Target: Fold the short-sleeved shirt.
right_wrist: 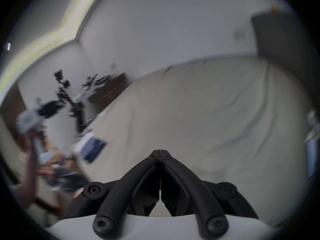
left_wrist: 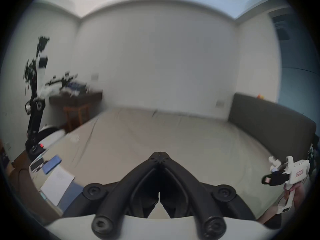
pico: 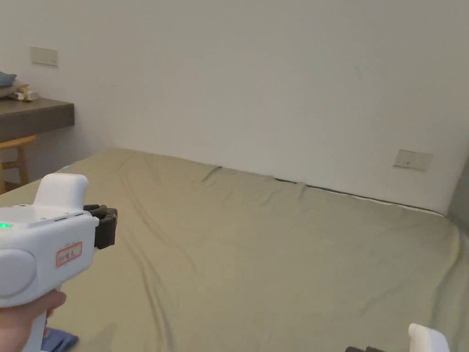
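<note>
My left gripper [pico: 106, 224] is held up over the left side of a bed [pico: 275, 247] covered with a beige sheet. Its own view has the black jaws closed tip to tip [left_wrist: 159, 154] with nothing between them. My right gripper [right_wrist: 160, 152] hovers over the near right part of the bed, jaws also together and empty; its white body [pico: 426, 339] peeks in at the bottom right of the head view. A bit of blue cloth [pico: 59, 341] lies at the bed's near left edge; I cannot tell what garment it is.
A white sheet of paper [left_wrist: 57, 183] and a blue flat item [left_wrist: 52, 164] lie on the bed's left edge. A dark desk [pico: 36, 117] with a wooden stool stands at the left. A dark headboard [left_wrist: 270, 122] borders the right side, a white wall the far side.
</note>
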Action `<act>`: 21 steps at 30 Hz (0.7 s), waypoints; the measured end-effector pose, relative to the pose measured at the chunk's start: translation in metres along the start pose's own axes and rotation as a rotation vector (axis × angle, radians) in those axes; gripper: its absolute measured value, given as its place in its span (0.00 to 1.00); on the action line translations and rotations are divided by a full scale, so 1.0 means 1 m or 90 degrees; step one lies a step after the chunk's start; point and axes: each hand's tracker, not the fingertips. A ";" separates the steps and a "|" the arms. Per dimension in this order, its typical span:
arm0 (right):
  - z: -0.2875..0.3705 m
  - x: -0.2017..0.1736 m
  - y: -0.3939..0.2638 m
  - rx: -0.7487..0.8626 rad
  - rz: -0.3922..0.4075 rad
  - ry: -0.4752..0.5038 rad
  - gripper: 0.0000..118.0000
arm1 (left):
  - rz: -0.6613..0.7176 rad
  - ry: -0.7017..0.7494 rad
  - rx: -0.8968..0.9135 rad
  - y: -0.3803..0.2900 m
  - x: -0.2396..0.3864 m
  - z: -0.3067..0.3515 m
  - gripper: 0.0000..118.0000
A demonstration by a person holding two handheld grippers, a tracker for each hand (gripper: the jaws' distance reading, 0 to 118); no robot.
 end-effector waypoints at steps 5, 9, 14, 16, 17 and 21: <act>0.056 -0.026 0.002 0.220 0.134 -0.231 0.02 | -0.099 0.012 0.104 -0.020 0.086 0.038 0.00; 0.079 -0.023 -0.013 0.282 0.169 -0.279 0.02 | -0.102 -0.008 0.164 -0.057 0.131 0.067 0.00; 0.101 -0.016 -0.032 0.310 0.138 -0.277 0.02 | -0.108 -0.024 0.150 -0.107 0.143 0.074 0.00; 0.111 -0.016 -0.043 0.364 0.140 -0.256 0.02 | -0.100 -0.026 0.113 -0.118 0.132 0.067 0.00; 0.113 -0.016 -0.047 0.372 0.152 -0.256 0.02 | -0.092 -0.017 0.093 -0.118 0.129 0.062 0.00; 0.112 -0.020 -0.048 0.342 0.172 -0.286 0.02 | -0.031 0.041 0.050 -0.109 0.107 0.041 0.00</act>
